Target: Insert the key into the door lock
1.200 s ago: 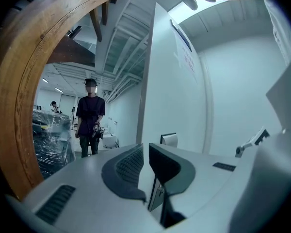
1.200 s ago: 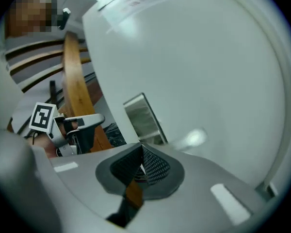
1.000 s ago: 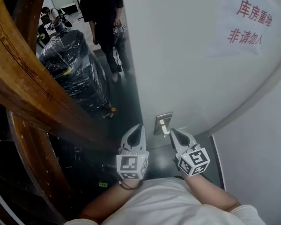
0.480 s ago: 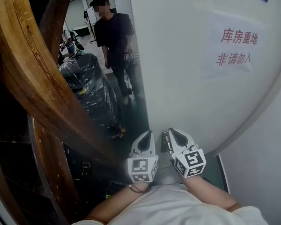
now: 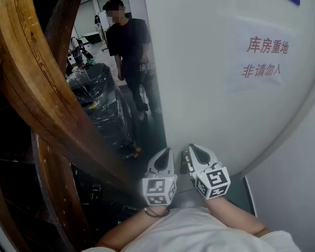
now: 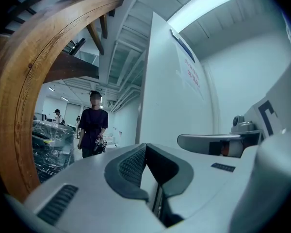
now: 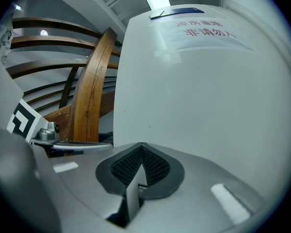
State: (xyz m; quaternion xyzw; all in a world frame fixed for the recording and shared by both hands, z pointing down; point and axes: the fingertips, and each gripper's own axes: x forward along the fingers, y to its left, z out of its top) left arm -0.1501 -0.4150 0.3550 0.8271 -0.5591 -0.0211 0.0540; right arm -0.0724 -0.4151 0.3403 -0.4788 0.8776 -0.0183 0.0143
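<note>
Holding both tools level and side by side at the door's edge, the person appeared to be lining up on the lock. The left gripper (image 5: pixel 164 154) had its jaws pressed fully together, with nothing showing between them. The right gripper (image 5: pixel 195 151) also had its pads meeting at the tips. Whether a key sat pinched there could not be told, since no view showed one. Just ahead, between the two tips, a sliver of the lock plate (image 5: pixel 184 161) showed on the white door (image 5: pixel 210 98), which was probably why both hands crowded that spot. Higher up hung a paper notice (image 5: pixel 262 56). To the left rose a curved wooden beam (image 5: pixel 37 98). Past the door's edge, a plastic-wrapped bundle (image 5: pixel 102 109) and a person (image 5: pixel 128 46) in black stood well apart from the work.
</note>
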